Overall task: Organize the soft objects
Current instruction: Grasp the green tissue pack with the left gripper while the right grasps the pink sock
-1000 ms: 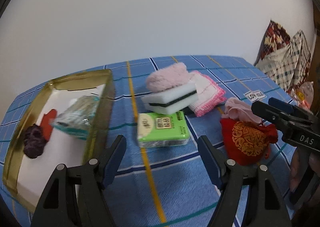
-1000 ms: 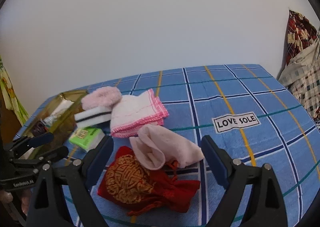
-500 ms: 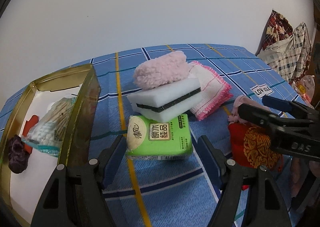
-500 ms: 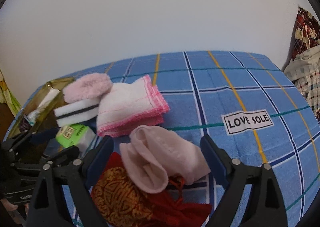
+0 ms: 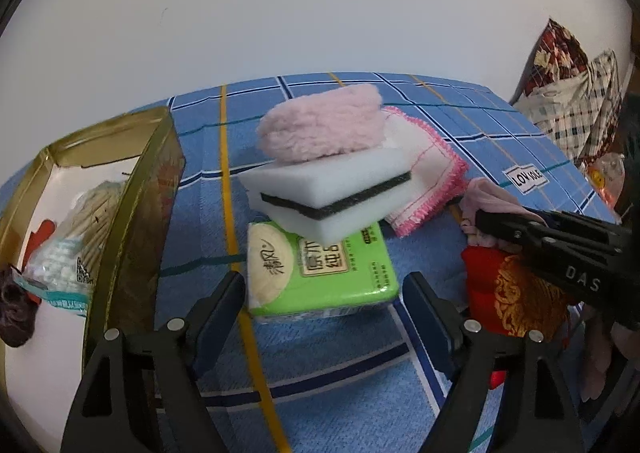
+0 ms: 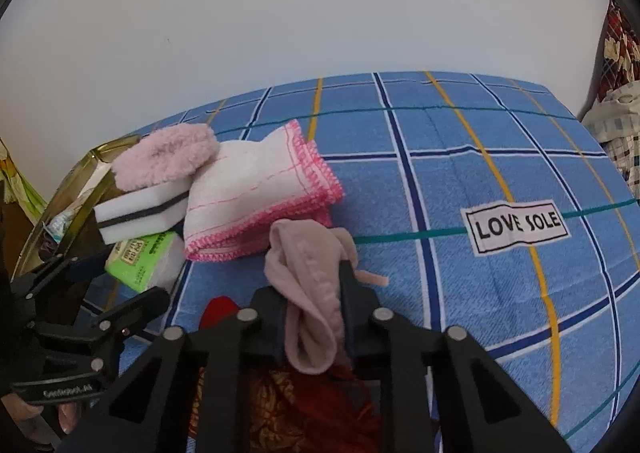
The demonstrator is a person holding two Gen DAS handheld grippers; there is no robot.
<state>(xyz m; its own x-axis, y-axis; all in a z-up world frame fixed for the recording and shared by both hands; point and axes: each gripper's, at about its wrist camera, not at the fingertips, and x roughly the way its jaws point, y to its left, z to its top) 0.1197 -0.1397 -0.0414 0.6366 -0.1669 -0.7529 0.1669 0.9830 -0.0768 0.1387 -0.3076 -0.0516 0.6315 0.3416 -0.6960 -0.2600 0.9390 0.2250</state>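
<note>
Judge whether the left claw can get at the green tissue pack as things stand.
Probably yes: the left claw stands open astride the green tissue pack, near end unobstructed, though the white sponge overlaps its far end.

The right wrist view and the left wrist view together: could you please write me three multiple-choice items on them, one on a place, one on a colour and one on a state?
1. Where does the fluffy pink pad lie?
A. in the gold tin
B. on the white sponge
C. under the green tissue pack

2. What colour is the edging of the folded white cloth?
A. pink
B. green
C. black

3. How does the right gripper stand?
A. wide open over bare cloth
B. shut on the pale pink sock
C. shut on the tissue pack

Key: 1 B, it rests on top of the white sponge, which itself leans on the green tissue pack. 2 A, a pink stitched border runs round it. 3 B, its jaws have just been closing and the pale pink sock is pinched between them.
</note>
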